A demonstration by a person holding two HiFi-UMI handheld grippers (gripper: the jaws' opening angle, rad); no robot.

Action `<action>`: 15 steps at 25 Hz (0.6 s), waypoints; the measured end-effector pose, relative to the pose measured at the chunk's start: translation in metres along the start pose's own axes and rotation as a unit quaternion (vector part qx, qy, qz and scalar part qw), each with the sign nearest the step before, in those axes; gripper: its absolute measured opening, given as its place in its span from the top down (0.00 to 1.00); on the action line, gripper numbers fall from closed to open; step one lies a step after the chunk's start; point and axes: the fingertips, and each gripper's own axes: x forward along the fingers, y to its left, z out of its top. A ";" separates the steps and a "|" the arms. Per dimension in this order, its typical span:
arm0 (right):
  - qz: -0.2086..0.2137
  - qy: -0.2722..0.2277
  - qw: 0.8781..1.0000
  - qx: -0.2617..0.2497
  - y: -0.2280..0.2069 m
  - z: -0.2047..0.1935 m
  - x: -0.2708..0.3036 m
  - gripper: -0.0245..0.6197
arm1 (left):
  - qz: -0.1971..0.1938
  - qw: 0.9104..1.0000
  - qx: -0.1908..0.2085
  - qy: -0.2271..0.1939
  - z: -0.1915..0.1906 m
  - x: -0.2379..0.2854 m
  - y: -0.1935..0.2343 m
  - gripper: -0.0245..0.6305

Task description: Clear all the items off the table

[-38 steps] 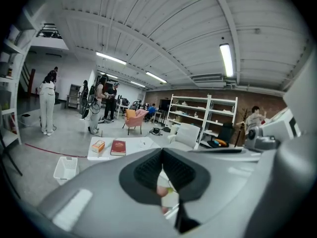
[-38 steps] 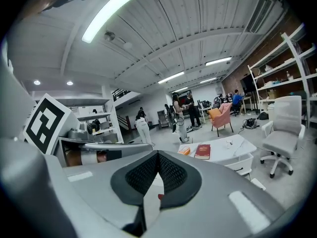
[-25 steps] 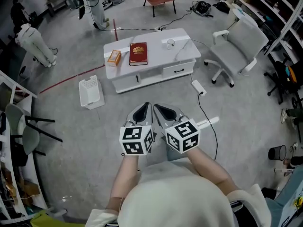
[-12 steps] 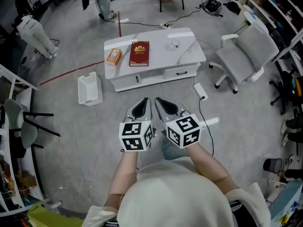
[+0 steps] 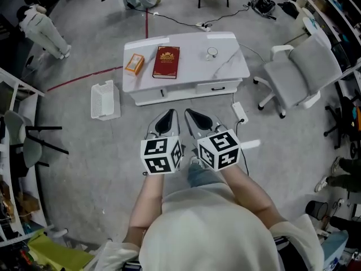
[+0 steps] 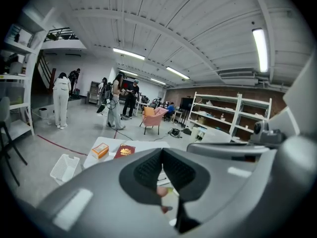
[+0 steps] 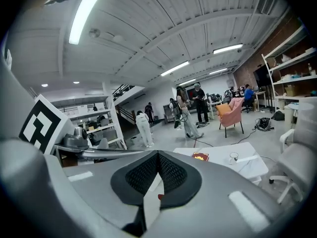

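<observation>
A person is standing on a grey workshop floor, looking steeply down and holding a gripper in each hand in front of the body. The left gripper [image 5: 171, 115] and the right gripper [image 5: 189, 115] are hovering side by side, close together, over the floor just short of a low white table [image 5: 225, 72]. Both are pointing toward the table's front edge. Each gripper's own view is showing its two dark ribbed pads pressed together at the tip with nothing between them, so both are closed and carrying nothing.

Three things are sitting on the tabletop, and neither gripper is touching any of them. An orange box [image 5: 133, 64] is lying near the left end. A red book [image 5: 166, 62] with a gold emblem is lying flat just beside it, toward the middle, with a gap between them. A glass [image 5: 212, 53] is standing upright to the right of the middle, nearer the far edge and well apart from the book.

On the floor, a white basket [image 5: 105, 100] is sitting beside the table's left end. A white power strip [image 5: 240, 112] is lying near the front right corner, and a grey office chair [image 5: 299, 75] is standing past the right end. Beyond the far edge a pink chair [image 6: 152, 118] is standing, and several people [image 6: 61, 100] are standing farther back.
</observation>
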 end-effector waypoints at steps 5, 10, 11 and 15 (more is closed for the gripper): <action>0.017 0.002 1.000 -0.007 -0.028 0.012 0.014 0.97 | 0.023 1.000 -0.007 -0.005 0.011 0.029 -0.001 0.95; 0.031 0.005 0.999 -0.009 -0.048 0.015 0.027 0.97 | 0.042 0.999 -0.009 -0.013 0.019 0.048 0.000 0.95; 0.034 0.006 0.999 -0.010 -0.051 0.015 0.028 0.97 | 0.046 0.999 -0.011 -0.014 0.019 0.050 0.000 0.95; 0.038 0.012 0.999 -0.006 -0.062 0.012 0.035 0.97 | 0.054 0.998 -0.015 -0.010 0.017 0.058 0.001 0.95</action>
